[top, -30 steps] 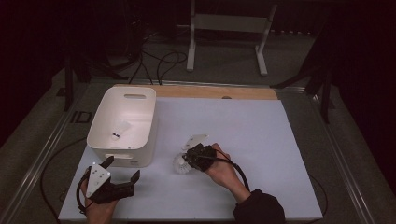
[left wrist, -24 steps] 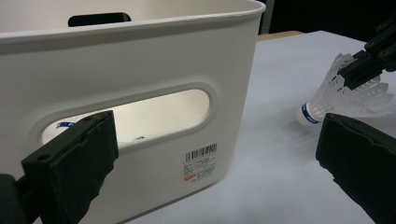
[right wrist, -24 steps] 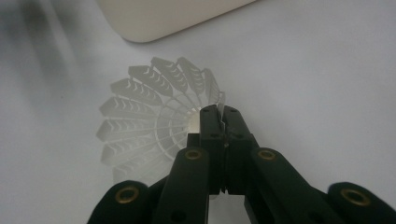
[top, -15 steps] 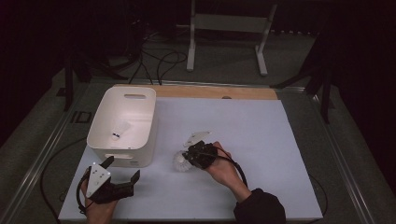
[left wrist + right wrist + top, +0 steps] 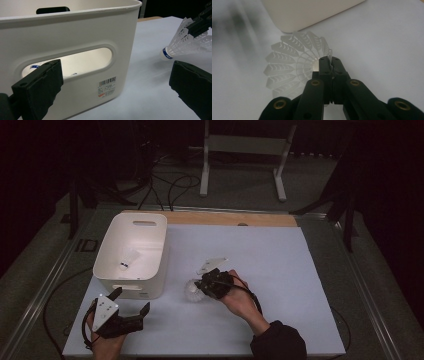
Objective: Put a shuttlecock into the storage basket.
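1. Right gripper view: the right gripper [image 5: 329, 61] is clenched on the skirt rim of a white shuttlecock [image 5: 292, 67].
2. The left gripper [image 5: 131, 302] rests released at seven o'clock.
3. The white bin [image 5: 150, 255], at ten o'clock from the shuttlecock, already holds one [image 5: 127, 261]; this one likely goes next.

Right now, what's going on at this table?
A person sits at a white table with a two-jaw gripper in each hand. The right gripper is shut on the skirt rim of a white plastic shuttlecock, holding it near a white bin. One more shuttlecock lies inside the bin. The left gripper rests open in front of the bin, holding nothing.
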Tool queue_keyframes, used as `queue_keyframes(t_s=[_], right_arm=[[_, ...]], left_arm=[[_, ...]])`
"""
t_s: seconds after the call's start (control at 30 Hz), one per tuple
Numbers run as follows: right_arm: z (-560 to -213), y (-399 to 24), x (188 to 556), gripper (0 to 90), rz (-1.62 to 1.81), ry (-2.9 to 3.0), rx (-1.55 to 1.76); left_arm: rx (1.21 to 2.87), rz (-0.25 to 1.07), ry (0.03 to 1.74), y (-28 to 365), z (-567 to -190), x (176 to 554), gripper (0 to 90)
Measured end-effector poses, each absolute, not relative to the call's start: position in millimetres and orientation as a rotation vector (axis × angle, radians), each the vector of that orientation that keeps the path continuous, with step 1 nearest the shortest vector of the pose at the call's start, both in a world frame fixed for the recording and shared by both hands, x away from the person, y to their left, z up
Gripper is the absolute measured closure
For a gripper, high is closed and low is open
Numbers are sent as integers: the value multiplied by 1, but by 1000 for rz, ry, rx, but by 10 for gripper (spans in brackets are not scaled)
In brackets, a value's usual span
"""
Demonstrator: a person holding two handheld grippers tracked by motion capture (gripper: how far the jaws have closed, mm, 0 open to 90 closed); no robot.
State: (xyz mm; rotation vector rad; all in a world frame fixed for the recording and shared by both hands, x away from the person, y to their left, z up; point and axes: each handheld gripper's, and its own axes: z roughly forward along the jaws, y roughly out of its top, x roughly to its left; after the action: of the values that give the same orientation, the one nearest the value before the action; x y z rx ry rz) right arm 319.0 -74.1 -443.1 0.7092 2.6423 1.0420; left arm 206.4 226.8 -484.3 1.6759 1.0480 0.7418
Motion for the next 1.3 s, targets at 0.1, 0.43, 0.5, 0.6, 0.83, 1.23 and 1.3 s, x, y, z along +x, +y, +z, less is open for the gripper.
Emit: queue_keyframes(t_s=[0.1, 0.43, 0.5, 0.6, 0.83, 1.23, 1.3], right_arm=[[-441, -75, 319, 889, 1050, 2637, 721], [-431, -75, 319, 889, 1072, 2625, 739], [-429, -76, 320, 889, 1073, 2620, 732], [-425, -76, 320, 889, 1088, 2611, 747], [-419, -78, 322, 890, 1099, 2596, 749], [-403, -80, 328, 890, 1104, 2573, 753], [-400, -80, 329, 890, 1112, 2571, 760]], left_arm=[[1678, 741, 1047, 227, -484, 206, 0], [1681, 741, 1046, 227, -484, 207, 0], [1679, 741, 1046, 227, -484, 207, 0], [1680, 741, 1046, 227, -484, 206, 0], [1680, 740, 1047, 227, -484, 206, 0], [1678, 741, 1046, 227, -484, 207, 0], [1681, 741, 1045, 227, -484, 207, 0]])
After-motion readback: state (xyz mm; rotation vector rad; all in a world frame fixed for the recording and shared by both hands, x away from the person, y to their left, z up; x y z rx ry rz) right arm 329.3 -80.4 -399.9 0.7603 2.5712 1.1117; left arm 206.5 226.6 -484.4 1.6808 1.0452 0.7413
